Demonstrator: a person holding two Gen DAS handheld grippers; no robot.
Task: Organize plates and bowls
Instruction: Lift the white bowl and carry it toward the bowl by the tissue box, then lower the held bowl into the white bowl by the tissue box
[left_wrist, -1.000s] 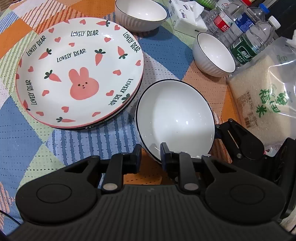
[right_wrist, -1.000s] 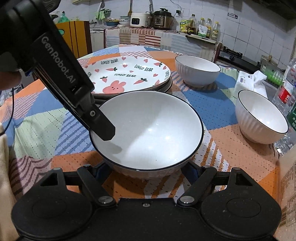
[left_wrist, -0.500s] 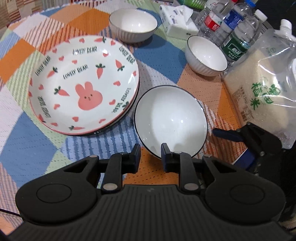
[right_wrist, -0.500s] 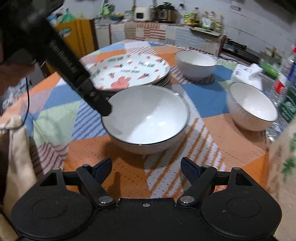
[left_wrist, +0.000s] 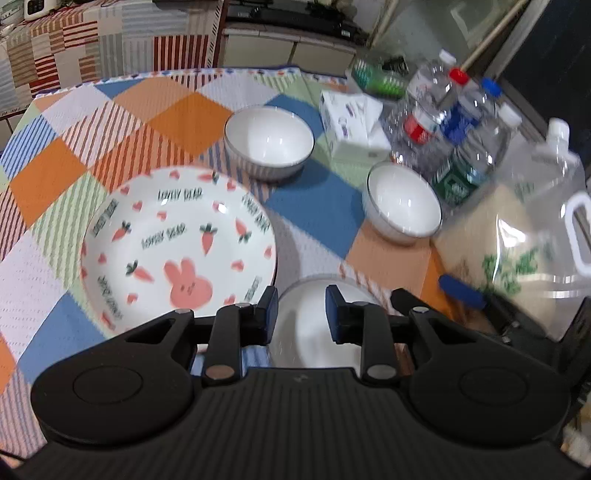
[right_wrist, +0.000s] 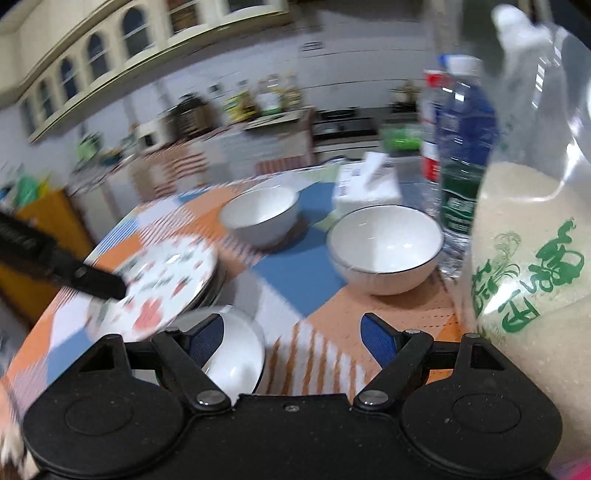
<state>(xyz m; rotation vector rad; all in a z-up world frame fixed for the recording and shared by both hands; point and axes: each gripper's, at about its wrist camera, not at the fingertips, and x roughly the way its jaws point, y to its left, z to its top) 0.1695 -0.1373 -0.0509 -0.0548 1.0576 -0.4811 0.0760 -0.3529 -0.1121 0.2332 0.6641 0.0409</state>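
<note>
The near bowl (left_wrist: 314, 325) is sitting on the table (left_wrist: 314, 192), right of the plates (left_wrist: 177, 247) and just beside their rim. In the left view it is lying below and just beyond the left tongs (left_wrist: 300, 314), whose jaws are standing a little apart with nothing between them; the bowl is showing through the gap but no pad is touching it. In the right view the same bowl (right_wrist: 236, 354) is lying behind the left finger of the right tongs (right_wrist: 291, 332), off to that side rather than between the jaws, which are gaping wide and gripping nothing.

Two more bowls are waiting farther out: a right bowl (right_wrist: 384, 247) ahead of the right tongs, and a far bowl (left_wrist: 269, 140) well apart, past the plates.

The risks, as I am judging them: the right bowl is sitting close against the bottles (right_wrist: 458, 147) and near the rice bag (right_wrist: 532, 258), so a wide reach could be knocking a bottle over or nudging the bag. Both views are blurring with motion, so a hurried closing could be catching only the glazed rim, letting the bowl slip and chip on the plates. The two tongs are working close together and could be colliding over the near bowl.
</note>
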